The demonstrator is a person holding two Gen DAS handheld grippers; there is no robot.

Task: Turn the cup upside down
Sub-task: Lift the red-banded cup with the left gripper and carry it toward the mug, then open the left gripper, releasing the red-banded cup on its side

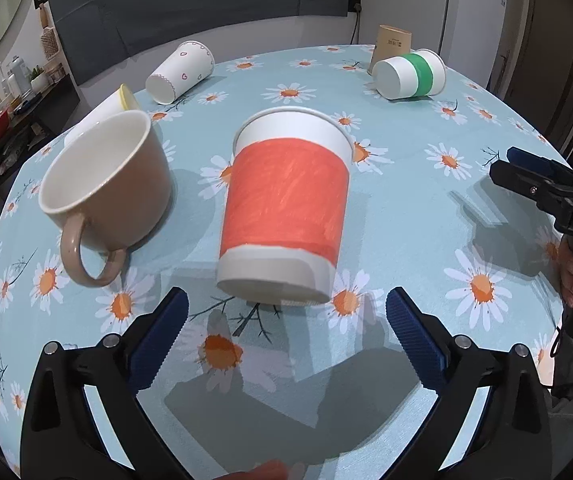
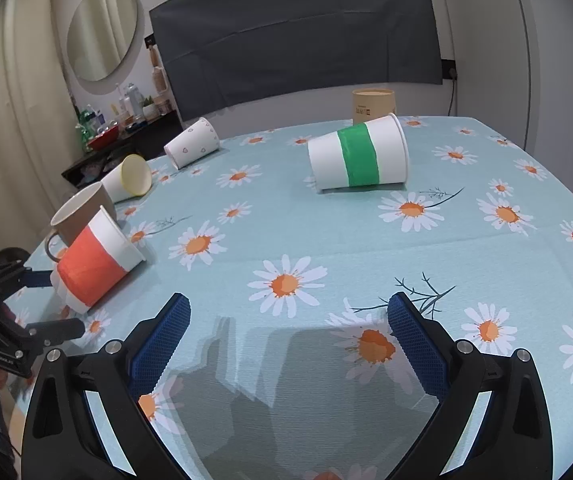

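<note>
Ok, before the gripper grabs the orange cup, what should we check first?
1. Left gripper open wide enough: ok.
2. Orange cup lined up between its fingers: ok; it lies on its side, base toward the gripper.
3. Room beside the cup: not ok; the brown mug sits close on the left.
4. Right gripper out of the way: ok, open, holding nothing.
5. Flat table space for setting it upside down: ok.
6. Cup empty inside: cannot tell.
</note>
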